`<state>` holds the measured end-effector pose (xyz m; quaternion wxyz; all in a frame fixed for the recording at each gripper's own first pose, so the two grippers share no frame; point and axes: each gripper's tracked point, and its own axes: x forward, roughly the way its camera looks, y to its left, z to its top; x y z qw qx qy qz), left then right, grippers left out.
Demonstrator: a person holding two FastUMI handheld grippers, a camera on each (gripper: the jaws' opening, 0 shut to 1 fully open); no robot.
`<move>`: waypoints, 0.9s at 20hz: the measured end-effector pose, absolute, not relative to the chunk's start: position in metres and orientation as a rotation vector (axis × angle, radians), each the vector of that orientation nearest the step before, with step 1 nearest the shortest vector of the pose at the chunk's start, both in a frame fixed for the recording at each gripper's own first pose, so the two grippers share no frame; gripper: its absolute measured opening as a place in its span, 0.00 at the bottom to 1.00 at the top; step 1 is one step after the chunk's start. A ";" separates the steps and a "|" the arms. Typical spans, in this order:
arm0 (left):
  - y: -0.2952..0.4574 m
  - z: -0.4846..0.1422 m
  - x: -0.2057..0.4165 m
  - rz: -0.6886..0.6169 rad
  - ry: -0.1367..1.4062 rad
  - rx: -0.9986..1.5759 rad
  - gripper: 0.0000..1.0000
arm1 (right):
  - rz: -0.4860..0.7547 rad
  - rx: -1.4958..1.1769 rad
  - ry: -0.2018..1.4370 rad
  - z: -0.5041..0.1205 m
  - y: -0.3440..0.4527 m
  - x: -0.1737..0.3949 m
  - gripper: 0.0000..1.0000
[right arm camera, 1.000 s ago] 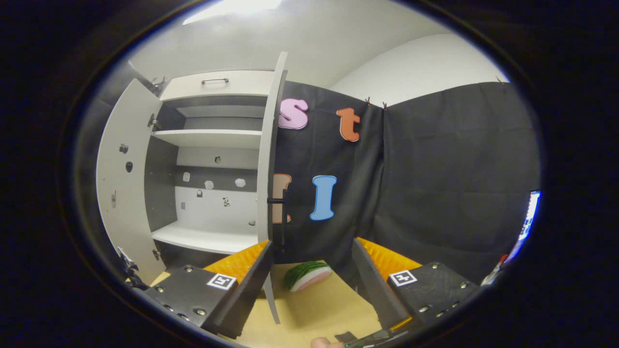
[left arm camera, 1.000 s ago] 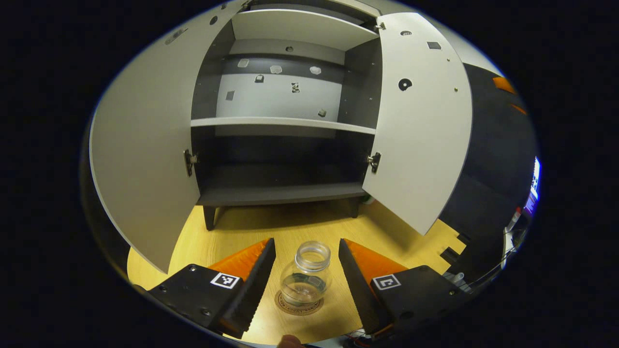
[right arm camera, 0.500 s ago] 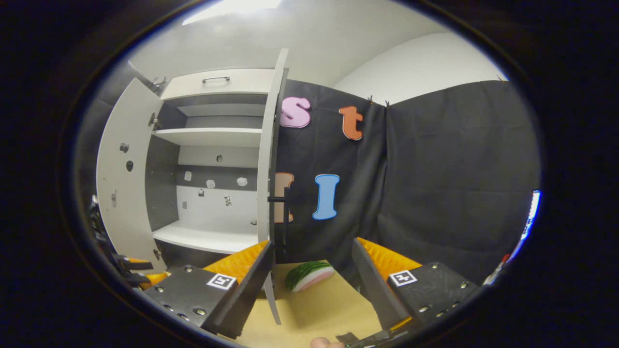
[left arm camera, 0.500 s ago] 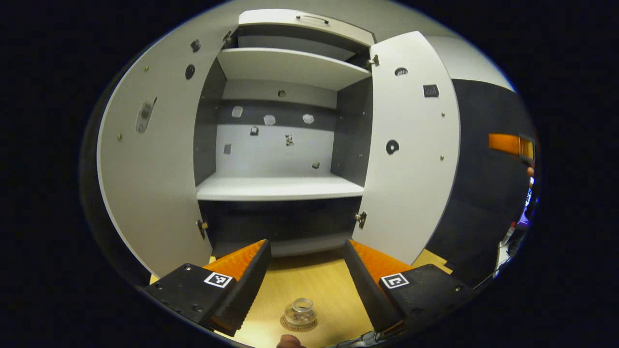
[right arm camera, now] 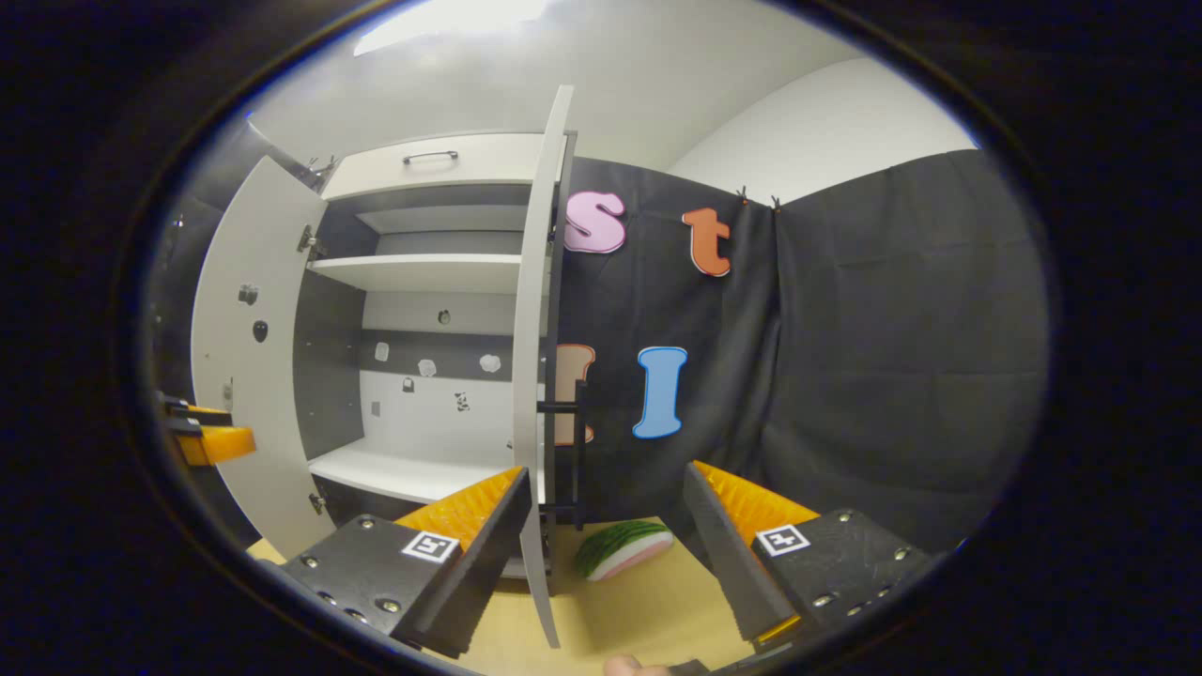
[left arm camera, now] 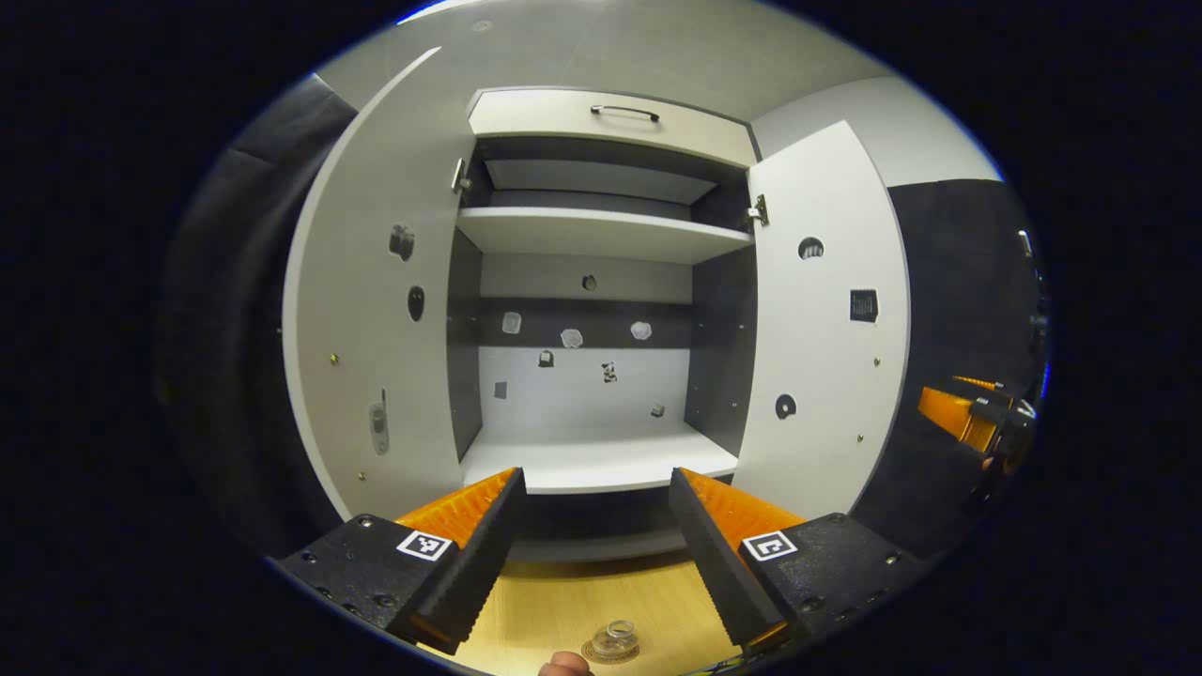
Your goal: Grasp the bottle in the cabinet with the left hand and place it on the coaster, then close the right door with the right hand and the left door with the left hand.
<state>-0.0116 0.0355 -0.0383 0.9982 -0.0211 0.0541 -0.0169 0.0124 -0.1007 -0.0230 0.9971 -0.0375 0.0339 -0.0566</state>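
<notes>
One small clear glass bottle (left arm camera: 619,636) with no cap stands upright on one round brown coaster (left arm camera: 597,652) at the bottom centre of the left gripper view, on the light wood tabletop (left arm camera: 563,606); the coaster's printing is too small to read. One left gripper (left arm camera: 590,545) shows at the bottom of that view, fingers spread wide with nothing between them, well above the bottle. One grey two-door cabinet (left arm camera: 601,310) fills the centre of the frame with both doors swung out: one left door (left arm camera: 376,310) at centre left, one right door (left arm camera: 831,329) at centre right. Inside it, two white shelves; a drawer front with one dark handle (left arm camera: 624,113) sits at upper centre. Several small stickers dot the back panel and door insides, nothing readable. In the right gripper view, one right gripper (right arm camera: 606,545) at the bottom has its fingers apart and empty; the right door's edge (right arm camera: 538,376) stands just ahead of its left finger, whether touching or not I cannot tell. One toy watermelon slice (right arm camera: 624,549), green rind and pink flesh, lies on the table at lower centre between the fingers. One square black-and-white marker sits on each finger mount, four in all. The left gripper also shows at the far left edge (right arm camera: 202,432).
</notes>
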 end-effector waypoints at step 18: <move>0.093 -0.009 -0.043 0.173 0.028 -0.025 0.96 | 0.006 -0.092 0.058 -0.018 -0.075 0.048 0.98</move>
